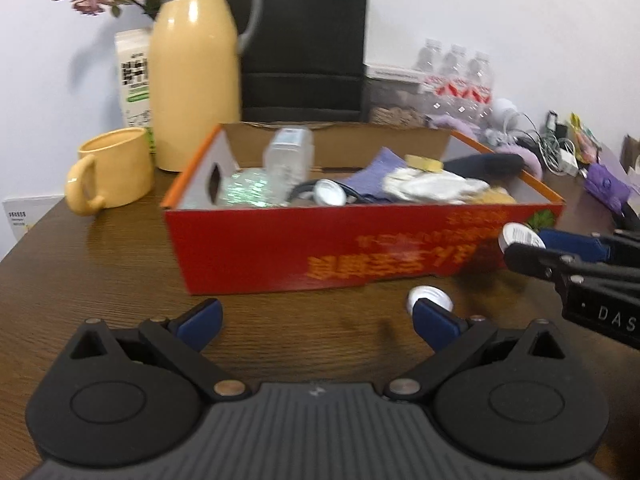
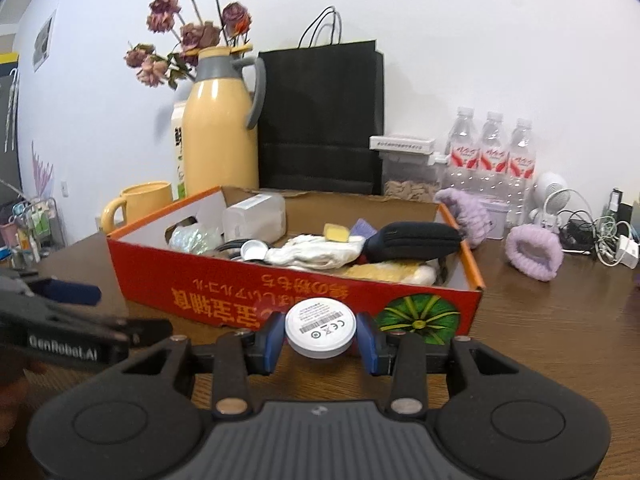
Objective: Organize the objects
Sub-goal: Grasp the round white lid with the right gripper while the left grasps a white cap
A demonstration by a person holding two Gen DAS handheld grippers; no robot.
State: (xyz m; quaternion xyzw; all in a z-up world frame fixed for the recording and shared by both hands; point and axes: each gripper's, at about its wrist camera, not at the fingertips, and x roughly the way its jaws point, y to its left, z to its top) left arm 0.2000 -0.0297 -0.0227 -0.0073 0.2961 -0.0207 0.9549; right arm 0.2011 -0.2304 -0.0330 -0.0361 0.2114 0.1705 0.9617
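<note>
Red box (image 2: 280,296) stands right behind disc (image 2: 320,326); thermos (image 2: 220,128) beyond

Lettering on the red box (image 1: 360,252) is blurred, unreadable. At 3 o'clock, the right gripper (image 1: 524,246) is cut off.

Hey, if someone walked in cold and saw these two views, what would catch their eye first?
Probably the red cardboard box at mid-table, crammed with odds and ends, and the tall yellow thermos standing behind its left end. Close in front of the box, the right tongs are shut on a white round disc, while the left tongs hang open over the wooden table.
</note>
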